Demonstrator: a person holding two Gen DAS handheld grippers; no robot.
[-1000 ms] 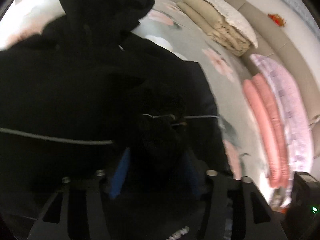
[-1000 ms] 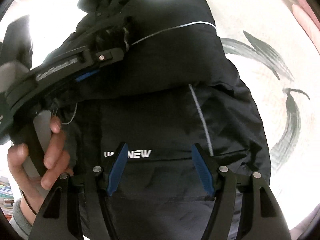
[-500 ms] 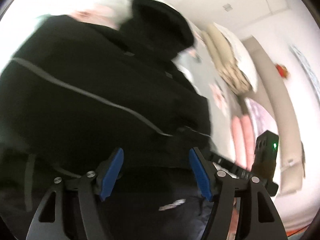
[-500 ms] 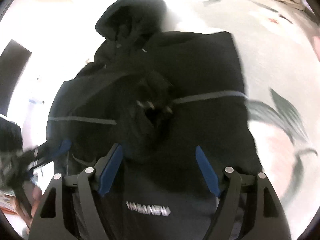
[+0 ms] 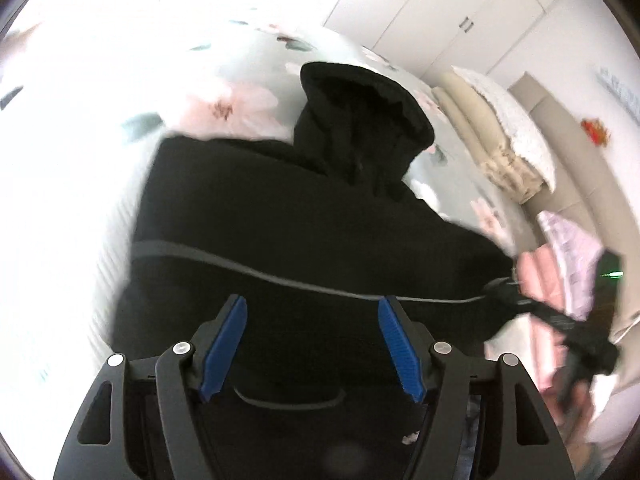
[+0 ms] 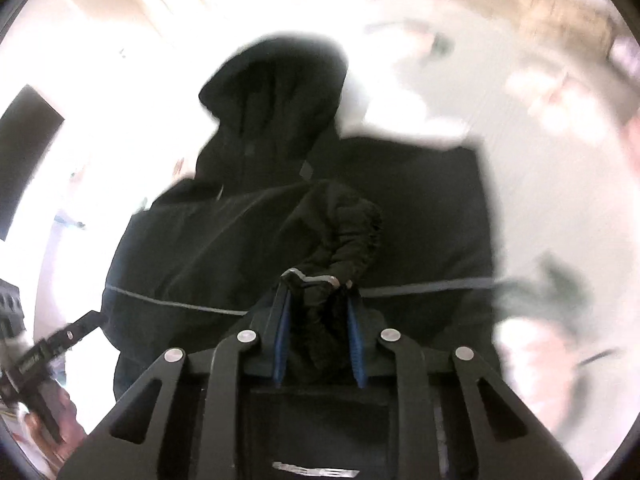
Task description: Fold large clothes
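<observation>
A black hooded jacket [image 5: 304, 208] with a thin grey piping line lies on the bed, hood [image 5: 360, 112] at the far end. My left gripper [image 5: 312, 304] hovers open above the jacket's near part, nothing between its blue pads. In the right wrist view the jacket [image 6: 200, 240] fills the middle. My right gripper [image 6: 316, 292] has its jaws closing, with a bunched fold of the black sleeve [image 6: 352, 232] pinched between the pads. Seen from the left wrist, the right gripper [image 5: 504, 292] holds the jacket's right edge.
The bed wears a pale sheet with pink flowers [image 5: 224, 108]. Folded beige blankets [image 5: 492, 140] and a pink quilt [image 5: 540, 272] lie at its right side. White cupboards [image 5: 440, 8] stand behind. A person's hand [image 6: 60, 428] holds the left gripper at lower left.
The left gripper let go of dark fabric, opened and pulled back upward. The right gripper, open over the jacket before, has closed on a fold of the sleeve and risen.
</observation>
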